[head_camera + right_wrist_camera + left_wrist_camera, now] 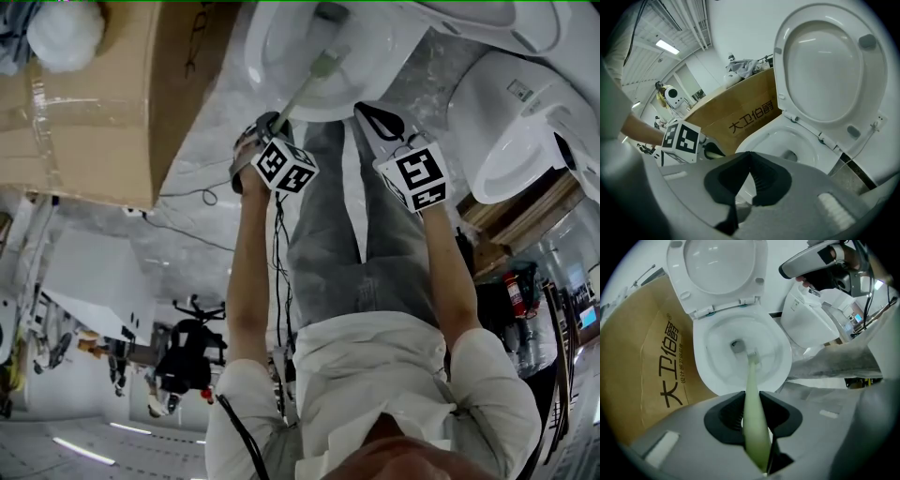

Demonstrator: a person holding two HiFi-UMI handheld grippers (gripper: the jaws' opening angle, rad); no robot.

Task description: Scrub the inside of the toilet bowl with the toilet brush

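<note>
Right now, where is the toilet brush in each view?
Head view: toilet brush top centre, slanting from left gripper into the bowl.
Left gripper view: centre, between the jaws, bristles in bowl.
Right gripper view: only a pale handle bit, lower left.
Shared landmark: cardboard box beside the bowl.

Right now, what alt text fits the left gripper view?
The left gripper is clamped on a pale green toilet brush, whose bristled head reaches into the white toilet bowl near the drain. The lid stands up; a cardboard box stands beside it.
</note>
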